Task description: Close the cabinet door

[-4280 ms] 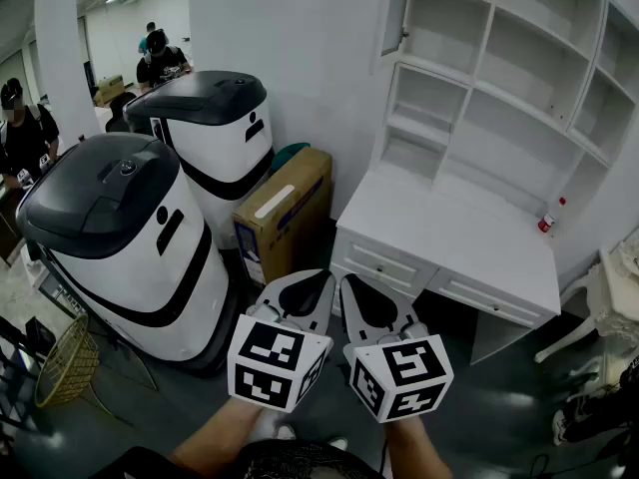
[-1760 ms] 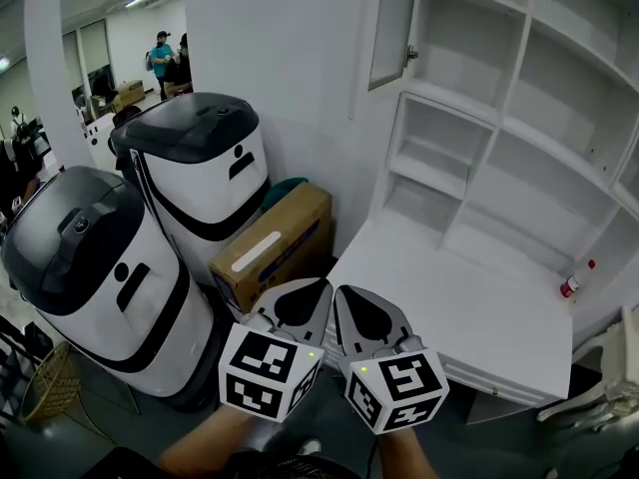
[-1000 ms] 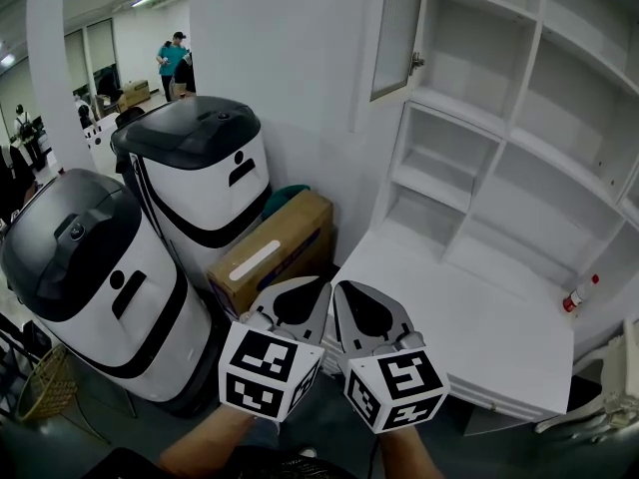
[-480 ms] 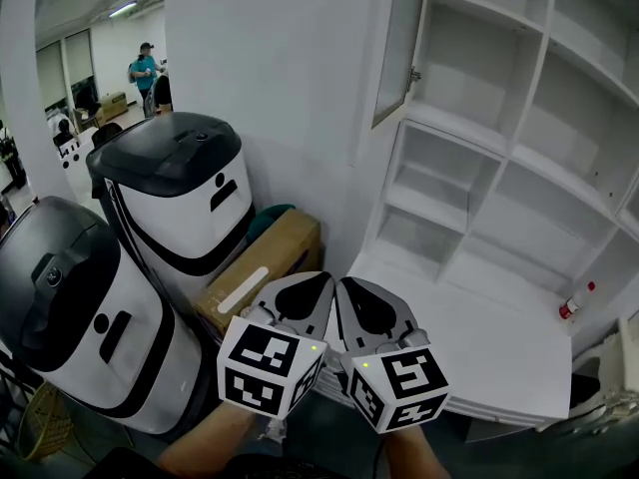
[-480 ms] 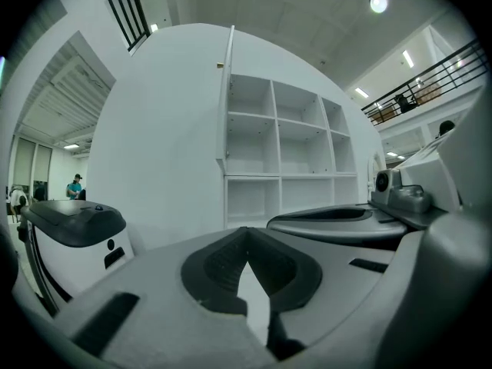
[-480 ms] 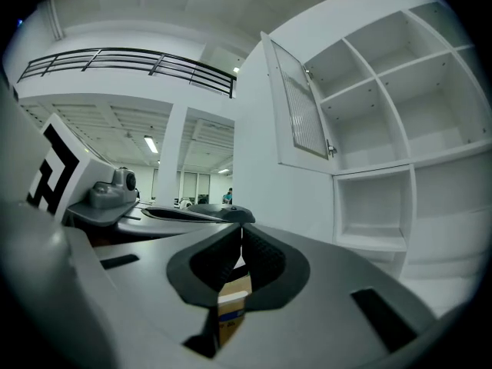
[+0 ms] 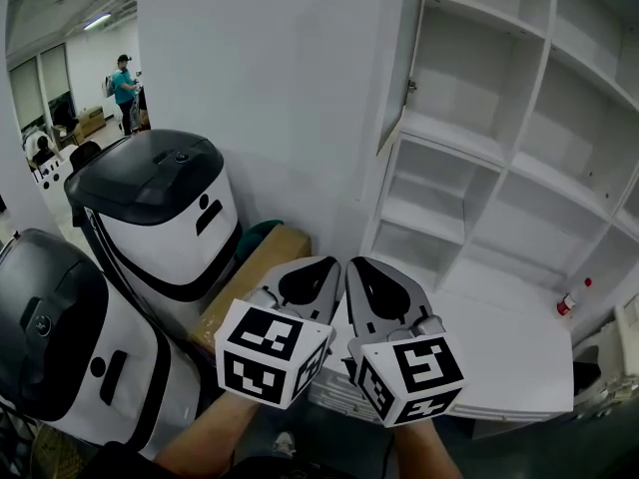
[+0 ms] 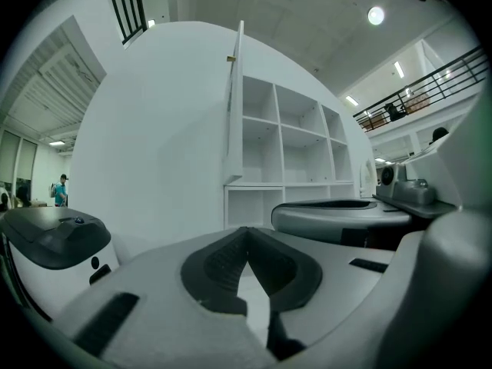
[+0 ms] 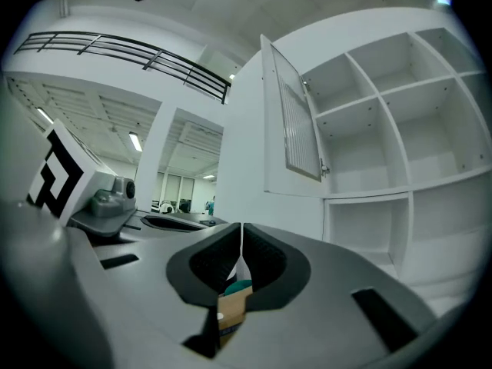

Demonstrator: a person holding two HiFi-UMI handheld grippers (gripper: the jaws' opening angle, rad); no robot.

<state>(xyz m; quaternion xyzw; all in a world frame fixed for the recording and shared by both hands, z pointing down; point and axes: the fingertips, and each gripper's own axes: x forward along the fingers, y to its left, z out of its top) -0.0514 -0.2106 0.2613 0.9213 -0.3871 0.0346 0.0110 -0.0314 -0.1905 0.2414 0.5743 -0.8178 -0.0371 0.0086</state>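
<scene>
White shelving [image 7: 451, 134], slatted cabinet door [image 9: 292, 121] swung open.

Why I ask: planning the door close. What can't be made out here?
Cabinet door: top cut off by the head view's upper edge.
Cardboard box: largely hidden behind the left gripper, head view.
Bottle: label too small, head view.
</scene>
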